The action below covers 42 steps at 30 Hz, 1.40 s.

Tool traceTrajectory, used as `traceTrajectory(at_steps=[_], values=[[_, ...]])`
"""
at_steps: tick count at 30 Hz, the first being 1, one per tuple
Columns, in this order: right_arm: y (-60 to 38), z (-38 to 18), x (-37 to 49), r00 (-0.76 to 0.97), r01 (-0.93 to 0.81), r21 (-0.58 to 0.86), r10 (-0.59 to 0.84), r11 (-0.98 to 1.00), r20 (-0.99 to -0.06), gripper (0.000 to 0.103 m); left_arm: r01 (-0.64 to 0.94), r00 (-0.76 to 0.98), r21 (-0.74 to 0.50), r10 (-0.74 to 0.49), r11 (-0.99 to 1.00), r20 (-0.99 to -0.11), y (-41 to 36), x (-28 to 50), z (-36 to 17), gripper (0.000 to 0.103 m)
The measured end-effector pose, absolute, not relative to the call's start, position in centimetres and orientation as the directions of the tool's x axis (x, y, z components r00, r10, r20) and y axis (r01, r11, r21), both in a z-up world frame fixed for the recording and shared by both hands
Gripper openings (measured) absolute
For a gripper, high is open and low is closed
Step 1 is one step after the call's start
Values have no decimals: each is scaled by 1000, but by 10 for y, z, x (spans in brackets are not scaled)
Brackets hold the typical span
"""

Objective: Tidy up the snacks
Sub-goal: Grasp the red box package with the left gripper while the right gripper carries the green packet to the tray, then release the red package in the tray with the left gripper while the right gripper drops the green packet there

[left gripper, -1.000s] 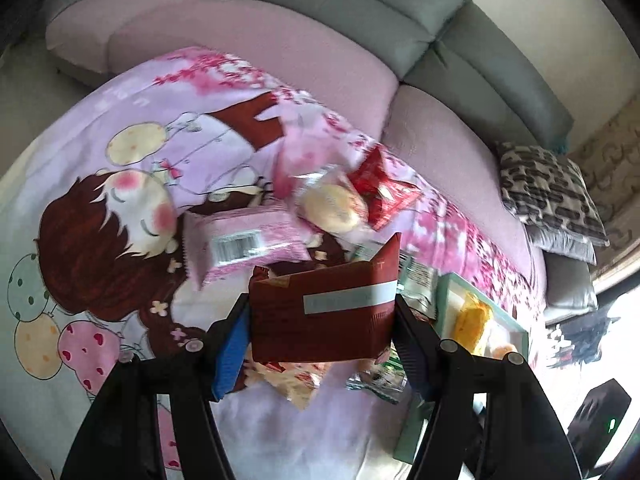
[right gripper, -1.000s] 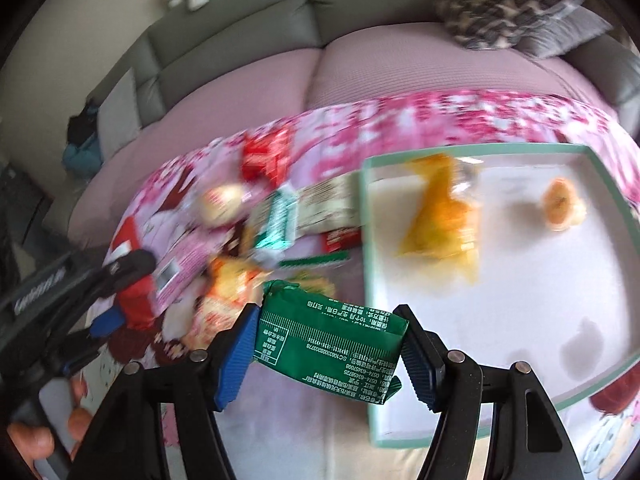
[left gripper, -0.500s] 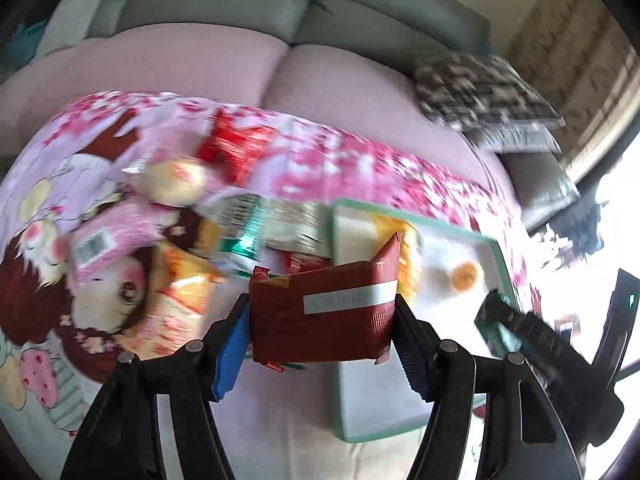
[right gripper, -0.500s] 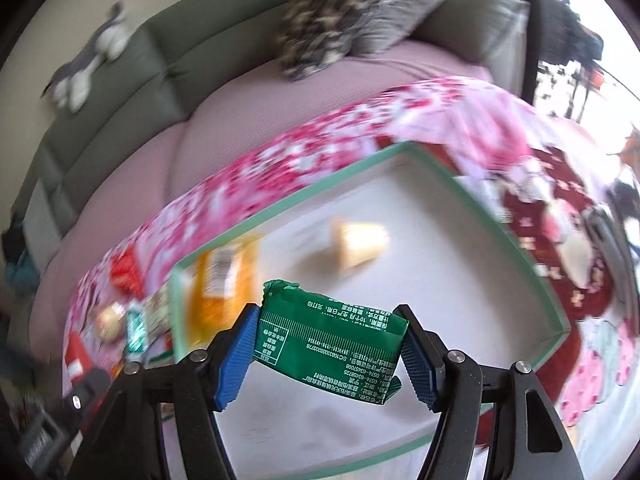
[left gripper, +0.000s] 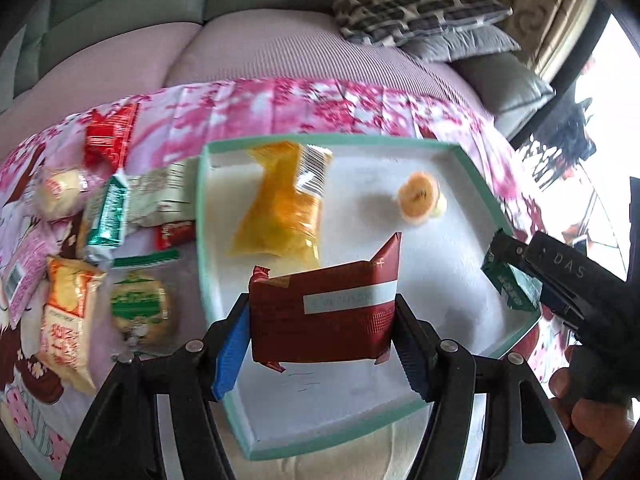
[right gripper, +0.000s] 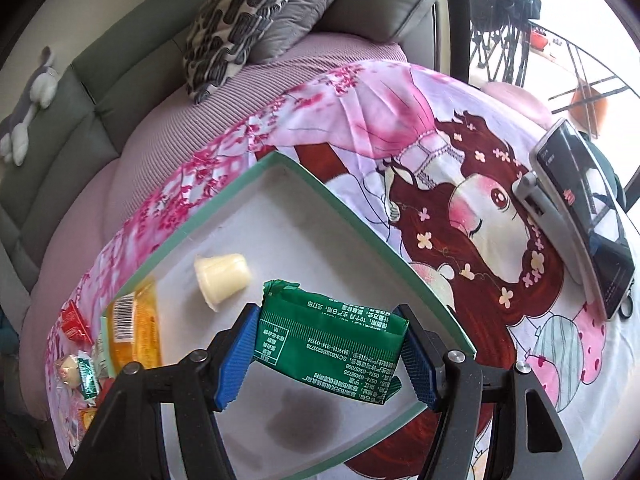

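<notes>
My left gripper is shut on a dark red snack packet and holds it above the near part of a white tray with a green rim. My right gripper is shut on a green snack packet above the same tray; it also shows in the left wrist view at the tray's right edge. In the tray lie an orange packet and a small jelly cup. Several loose snacks lie on the cartoon blanket left of the tray.
A grey sofa with patterned cushions stands behind the blanket. A phone on a metal holder lies on the blanket right of the tray. A soft toy sits on the sofa back.
Both grippers swung right from the snack pile to over the tray, each still holding its packet. The right gripper now sits at the tray's right side.
</notes>
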State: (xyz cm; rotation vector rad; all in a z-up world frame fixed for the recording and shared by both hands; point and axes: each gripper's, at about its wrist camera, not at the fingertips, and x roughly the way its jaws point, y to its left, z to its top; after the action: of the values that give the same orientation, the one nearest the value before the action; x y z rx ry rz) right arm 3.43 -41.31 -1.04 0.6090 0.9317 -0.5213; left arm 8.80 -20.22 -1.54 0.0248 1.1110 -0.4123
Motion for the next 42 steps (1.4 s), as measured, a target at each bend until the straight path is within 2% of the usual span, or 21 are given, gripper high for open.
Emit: traceTrajectory(at_steps=[13,19,25,32,34,37,42], values=[[-412,-19,41,472,644,237,-133,728,-871,70,353,369,-157,-292,922,-883,-211,86,-21,70],[-412,-20,42,468,643,239,-127,727,-874,72,371,402,-148,-302,917,-864,-212,85,-13,80],[-413,-18,41,478,641,248,-125,726,-870,72,354,423,-151,-302,923,-855,-205,87,-8,80],[-409,-17,43,479,627,244,-119,740,-870,72,283,462,-162,-282,945,-841,-183,95,-2,81],[-407,-17,45,480,618,244,-114,747,-870,77,237,479,-162,-260,958,-838,-173,100,-1,81],[-402,-15,47,489,598,241,-109,764,-866,83,145,513,-146,-201,979,-835,-150,108,0,93],[-387,-11,53,504,552,232,-99,801,-858,84,27,556,-112,-108,993,-824,-116,117,3,94]])
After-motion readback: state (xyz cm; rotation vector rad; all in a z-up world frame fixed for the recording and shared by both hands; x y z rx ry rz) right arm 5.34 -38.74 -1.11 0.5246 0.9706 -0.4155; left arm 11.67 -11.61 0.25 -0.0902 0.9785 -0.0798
